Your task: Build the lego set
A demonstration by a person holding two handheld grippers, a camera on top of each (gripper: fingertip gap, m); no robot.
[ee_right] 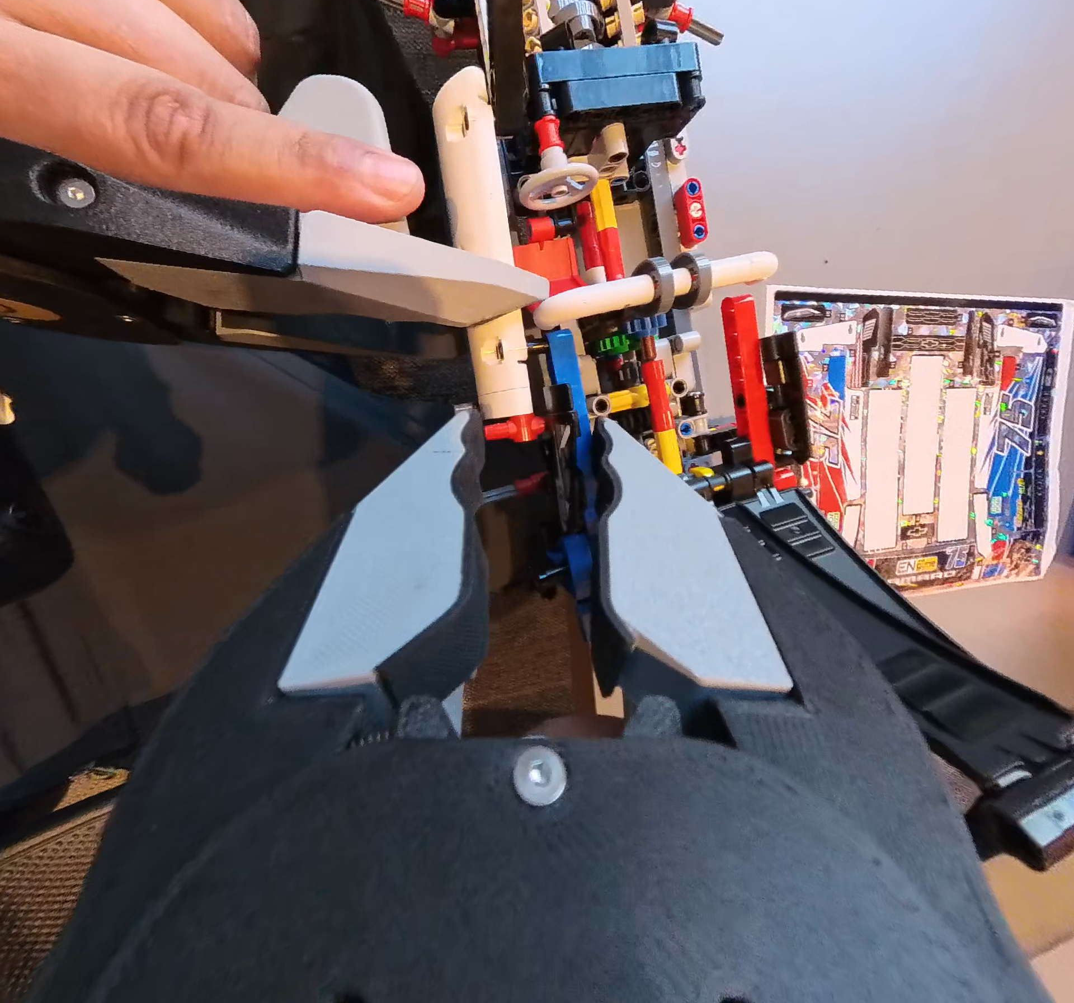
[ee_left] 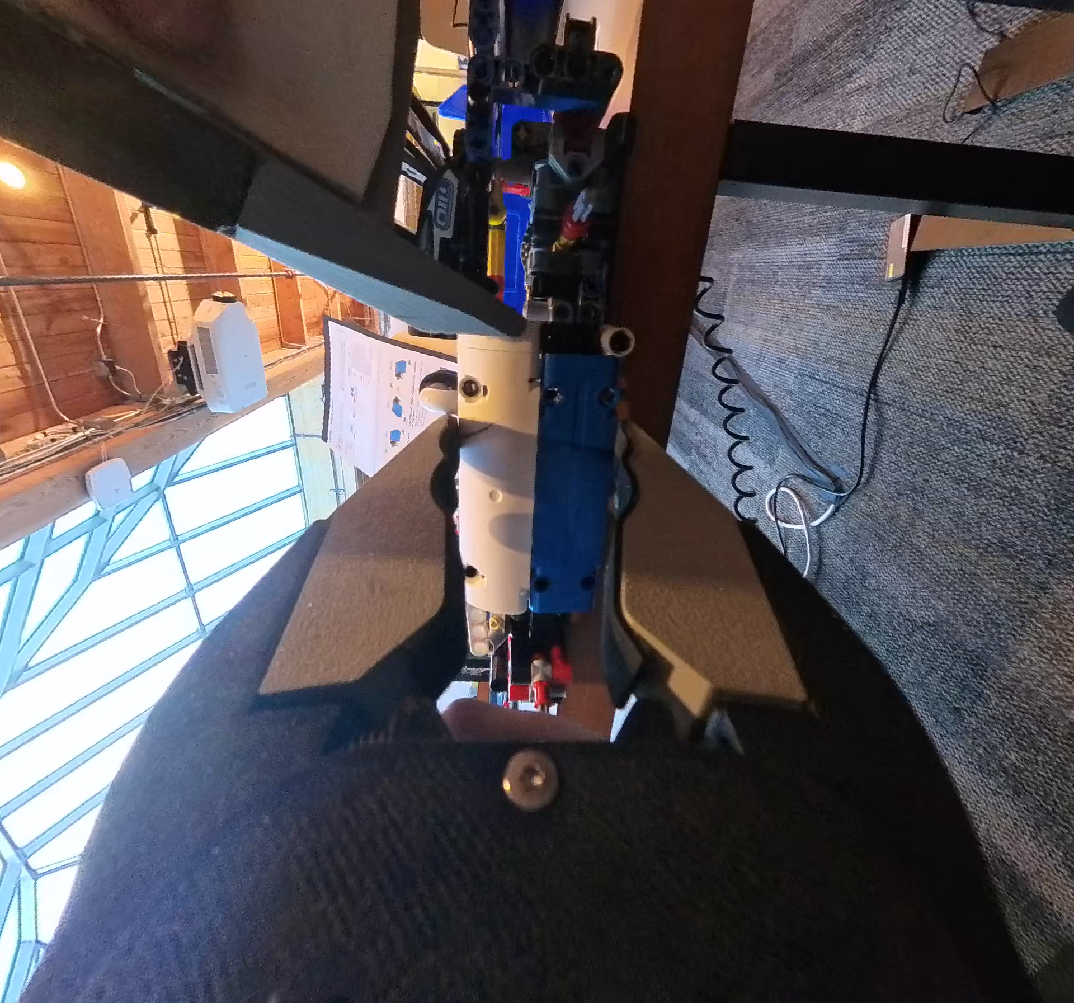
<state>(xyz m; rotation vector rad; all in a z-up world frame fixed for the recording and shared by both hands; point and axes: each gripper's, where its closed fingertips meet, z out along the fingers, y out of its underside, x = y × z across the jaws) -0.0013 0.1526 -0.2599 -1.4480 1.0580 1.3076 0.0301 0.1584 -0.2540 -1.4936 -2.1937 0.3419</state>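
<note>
both grippers, left gripper (ee_left: 534,452) and right gripper (ee_right: 537,446), clamp the lego model (ee_right: 587,254)

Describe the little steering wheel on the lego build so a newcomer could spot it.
Find the lego model held upright. Below its stacked black beams, a pale grey ring, the steering wheel, sits on a red axle. It is the only spoked wheel shape among straight beams and pins.

pale table (ee_right: 988,615) bears sticker sheet (ee_right: 918,440).
</note>
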